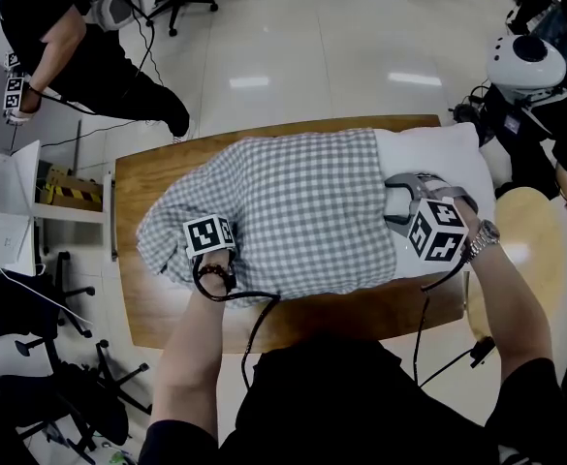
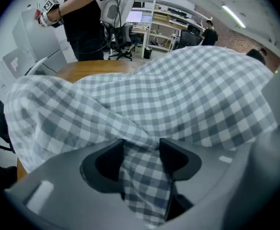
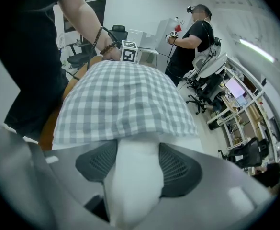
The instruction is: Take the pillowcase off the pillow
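A grey-and-white checked pillowcase covers most of a white pillow lying across the wooden table. The pillow's bare right end sticks out of the case. My left gripper is at the case's near left end; in the left gripper view a bunched fold of checked cloth is pinched between its pads. My right gripper sits on the exposed pillow end, and in the right gripper view its pads squeeze a hump of white pillow just below the case's edge.
A person in black stands beyond the table's far left corner, another with a white helmet at the far right. A round wooden table adjoins on the right. Office chairs and a white box stand at the left.
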`<state>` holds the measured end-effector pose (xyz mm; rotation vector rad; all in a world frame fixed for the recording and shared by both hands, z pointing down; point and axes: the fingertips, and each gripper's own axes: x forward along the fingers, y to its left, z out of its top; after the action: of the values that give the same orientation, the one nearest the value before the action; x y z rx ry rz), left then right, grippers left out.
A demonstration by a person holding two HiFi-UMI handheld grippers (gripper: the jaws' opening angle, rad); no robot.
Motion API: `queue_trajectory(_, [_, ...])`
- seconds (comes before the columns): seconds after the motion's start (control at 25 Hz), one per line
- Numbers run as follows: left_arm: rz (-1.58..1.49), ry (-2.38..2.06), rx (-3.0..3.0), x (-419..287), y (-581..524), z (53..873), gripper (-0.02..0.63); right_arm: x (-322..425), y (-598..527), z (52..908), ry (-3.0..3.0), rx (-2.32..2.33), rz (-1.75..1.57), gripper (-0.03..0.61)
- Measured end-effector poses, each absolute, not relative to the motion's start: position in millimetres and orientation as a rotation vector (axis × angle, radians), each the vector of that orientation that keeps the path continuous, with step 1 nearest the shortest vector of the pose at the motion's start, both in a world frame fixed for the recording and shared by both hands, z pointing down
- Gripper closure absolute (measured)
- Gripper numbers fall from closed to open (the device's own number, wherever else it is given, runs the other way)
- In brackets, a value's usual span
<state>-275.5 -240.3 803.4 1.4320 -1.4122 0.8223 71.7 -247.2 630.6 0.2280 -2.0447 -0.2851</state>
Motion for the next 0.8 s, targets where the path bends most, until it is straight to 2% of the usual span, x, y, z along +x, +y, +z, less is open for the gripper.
queue_trajectory(0.12, [0.850, -1.399, 1.460, -270.7, -243.1, 803.3, 0.381, 74.1, -248.2, 629.8, -2.050, 0.232, -0.293, 0.307])
queue_trajectory(0.2, [0.861, -1.377, 1.477, -266.3, -244.0, 802.4, 0.412, 75.4, -247.9, 629.5, -2.051, 0.234, -0.293, 0.318])
queue_trajectory(0.36, [0.836, -1.348, 1.491, -261.3, -242.4, 796.0, 0.587, 73.8, -246.0, 623.9, -2.045, 0.230, -0.295, 0.356])
queue_trajectory(0.64, [0.703, -1.361, 1.525, -260.4, -241.8, 784.7, 0.601, 79.1, -244.6, 621.9, -2.025, 0.256, -0.331, 0.436])
queue_trajectory(0.8, [0.626, -1.414, 1.551, -270.2, -238.5, 771.4, 0.603, 80.5, -241.4, 616.7, -2.011, 0.296, -0.381, 0.523])
